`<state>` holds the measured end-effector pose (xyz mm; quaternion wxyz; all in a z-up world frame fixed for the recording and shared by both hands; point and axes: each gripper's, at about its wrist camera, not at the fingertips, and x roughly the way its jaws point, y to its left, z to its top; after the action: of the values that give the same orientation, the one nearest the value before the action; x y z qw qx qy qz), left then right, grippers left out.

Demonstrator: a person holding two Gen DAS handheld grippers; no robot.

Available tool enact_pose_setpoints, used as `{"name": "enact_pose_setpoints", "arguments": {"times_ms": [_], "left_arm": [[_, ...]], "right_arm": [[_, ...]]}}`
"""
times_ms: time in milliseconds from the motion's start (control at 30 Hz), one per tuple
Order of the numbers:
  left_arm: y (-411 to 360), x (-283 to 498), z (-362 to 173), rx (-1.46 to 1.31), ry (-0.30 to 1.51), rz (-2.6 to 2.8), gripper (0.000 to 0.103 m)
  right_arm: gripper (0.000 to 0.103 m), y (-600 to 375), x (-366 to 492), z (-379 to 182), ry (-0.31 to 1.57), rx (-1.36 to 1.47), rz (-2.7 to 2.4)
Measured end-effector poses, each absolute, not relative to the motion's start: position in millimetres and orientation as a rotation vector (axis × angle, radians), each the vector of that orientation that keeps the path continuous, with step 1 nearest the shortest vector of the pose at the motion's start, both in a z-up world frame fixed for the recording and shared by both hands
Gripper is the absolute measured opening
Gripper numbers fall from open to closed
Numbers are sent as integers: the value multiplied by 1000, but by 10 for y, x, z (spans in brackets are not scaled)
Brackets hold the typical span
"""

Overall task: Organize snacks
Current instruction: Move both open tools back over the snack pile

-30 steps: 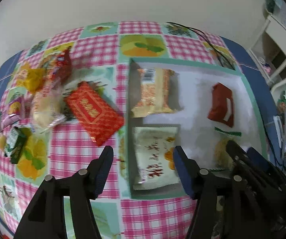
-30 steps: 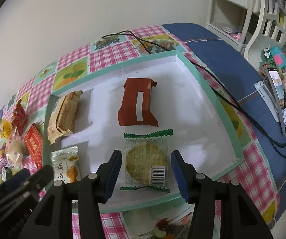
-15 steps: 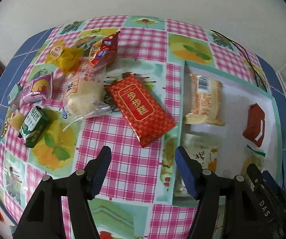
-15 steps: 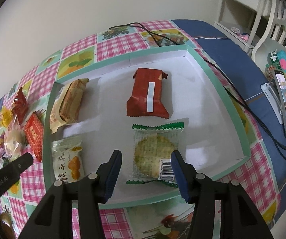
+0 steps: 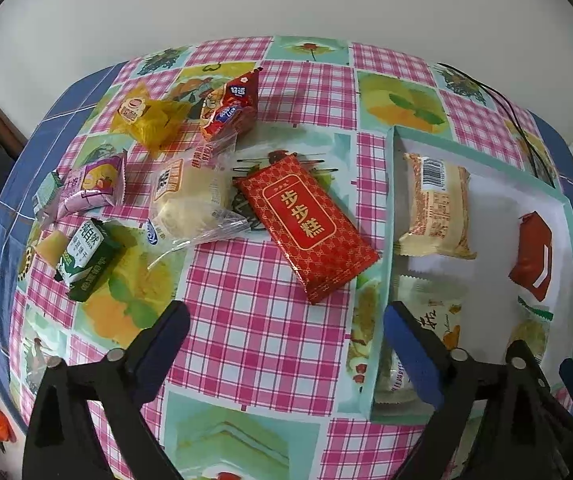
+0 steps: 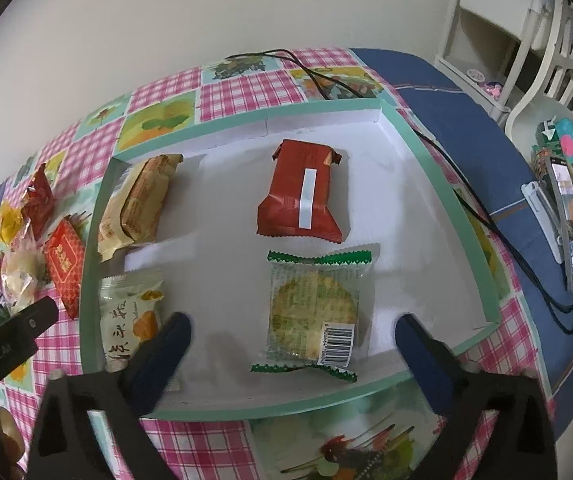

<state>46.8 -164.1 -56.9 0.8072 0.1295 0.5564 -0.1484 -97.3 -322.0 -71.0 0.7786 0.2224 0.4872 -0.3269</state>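
A white tray with a green rim (image 6: 438,184) holds a beige cake pack (image 6: 138,204), a dark red pack (image 6: 302,196), a green-edged cracker pack (image 6: 314,308) and a pale pack with orange fruit (image 6: 130,316). My right gripper (image 6: 292,332) is open and empty above the cracker pack. In the left wrist view, my left gripper (image 5: 284,332) is open and empty over the tablecloth, just below a red flat box (image 5: 306,224) that lies left of the tray rim (image 5: 388,216). Loose snacks lie further left: a clear bun bag (image 5: 190,204), a yellow pack (image 5: 150,120), a red pouch (image 5: 230,108), a purple pack (image 5: 90,188), a green carton (image 5: 86,256).
A black cable (image 6: 486,208) runs along the tray's right side over the blue table edge. A phone on a clip (image 6: 566,216) and white furniture (image 6: 498,32) stand to the right. The wall is right behind the table.
My left gripper has swung left, from over the tray to over the tablecloth near the red box. My right gripper has pulled back slightly from the cracker pack.
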Motion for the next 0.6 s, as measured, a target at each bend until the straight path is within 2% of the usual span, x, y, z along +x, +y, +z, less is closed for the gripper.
{"name": "enact_pose_setpoints", "arguments": {"times_ms": [600], "left_arm": [[-1548,538,-515,321,1192,-354,98]], "right_arm": [[103,-2959,-847,-604,1024,442,-651]]}}
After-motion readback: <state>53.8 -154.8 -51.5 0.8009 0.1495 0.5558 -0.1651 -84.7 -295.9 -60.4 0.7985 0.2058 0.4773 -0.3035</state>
